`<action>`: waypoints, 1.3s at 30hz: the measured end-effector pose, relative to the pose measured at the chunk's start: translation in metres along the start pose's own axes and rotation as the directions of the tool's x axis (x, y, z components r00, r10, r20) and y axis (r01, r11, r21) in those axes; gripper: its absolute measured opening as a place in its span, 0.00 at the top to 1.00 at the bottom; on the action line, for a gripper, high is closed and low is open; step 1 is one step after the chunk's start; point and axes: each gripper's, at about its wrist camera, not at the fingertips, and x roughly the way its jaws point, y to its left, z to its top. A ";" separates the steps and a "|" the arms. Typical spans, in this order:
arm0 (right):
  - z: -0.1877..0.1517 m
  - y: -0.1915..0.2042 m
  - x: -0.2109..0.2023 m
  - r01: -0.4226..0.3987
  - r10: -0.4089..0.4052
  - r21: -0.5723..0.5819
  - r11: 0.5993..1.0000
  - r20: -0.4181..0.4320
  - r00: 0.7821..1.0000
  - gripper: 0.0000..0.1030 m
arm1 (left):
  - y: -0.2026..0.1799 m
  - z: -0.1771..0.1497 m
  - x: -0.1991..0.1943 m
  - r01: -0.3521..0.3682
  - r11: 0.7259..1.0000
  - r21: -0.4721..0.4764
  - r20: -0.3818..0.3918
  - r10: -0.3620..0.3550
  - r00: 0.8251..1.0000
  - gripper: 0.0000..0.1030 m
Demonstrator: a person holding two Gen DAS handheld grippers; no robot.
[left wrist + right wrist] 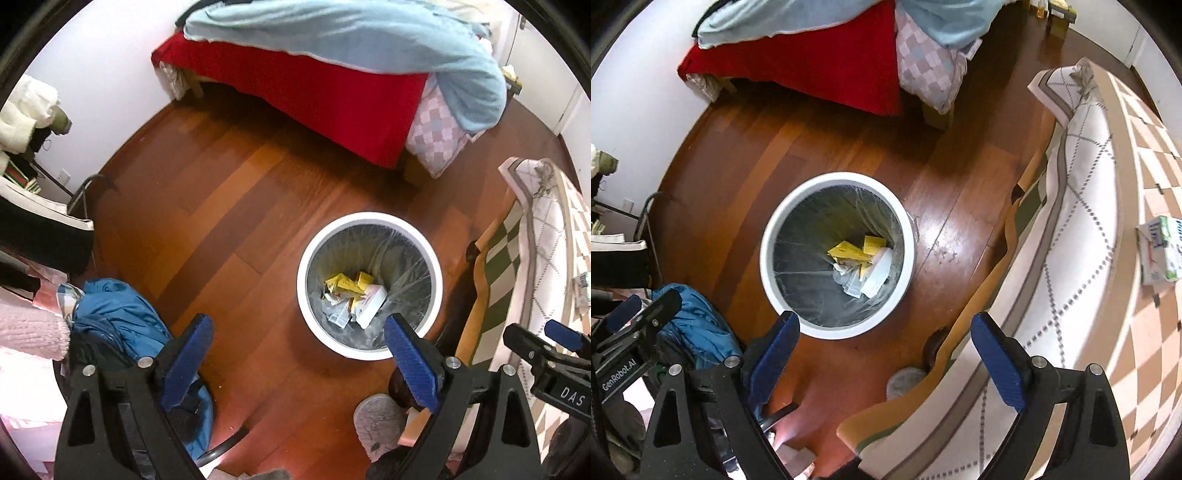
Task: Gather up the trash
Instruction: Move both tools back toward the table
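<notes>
Both grippers, left (297,354) and right (884,350), gape wide, holding nothing. Trash bin (837,254) liner (798,236) looks thin, slippery, light; probably best pinched at the rim.

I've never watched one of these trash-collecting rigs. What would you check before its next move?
1. Left tongs open, holding nothing: ok.
2. Right tongs open, holding nothing: ok.
3. White round plastic bin upright on the wooden floor: ok.
4. Clear bag lining the bin: ok.
5. Yellow cartons and white papers low in the bin, room left: ok.
6. Next trash item chosen: cannot tell.
</notes>
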 end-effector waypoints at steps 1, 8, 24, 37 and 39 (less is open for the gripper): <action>-0.002 0.002 -0.007 0.003 -0.003 -0.004 1.000 0.010 1.000 0.08 | 0.001 -0.001 -0.010 -0.001 1.000 0.004 0.018 0.001 1.000 0.08; -0.025 0.008 -0.061 -0.011 0.014 -0.036 0.999 0.085 0.996 0.08 | 0.000 -0.013 -0.064 0.016 1.000 0.024 0.101 -0.018 0.995 0.08; -0.094 -0.033 -0.217 -0.168 0.145 0.048 0.985 0.315 0.938 0.08 | -0.063 -0.042 -0.186 0.140 0.981 0.131 0.265 -0.171 0.949 0.08; -0.192 -0.283 -0.284 -0.014 -0.176 0.487 0.873 0.342 0.923 0.08 | -0.331 -0.090 -0.184 0.260 0.881 0.396 0.157 -0.344 0.926 0.08; -0.208 -0.335 -0.281 0.030 -0.229 0.564 0.825 0.287 0.930 0.08 | -0.375 -0.098 -0.181 0.282 0.858 0.428 0.111 -0.360 0.926 0.08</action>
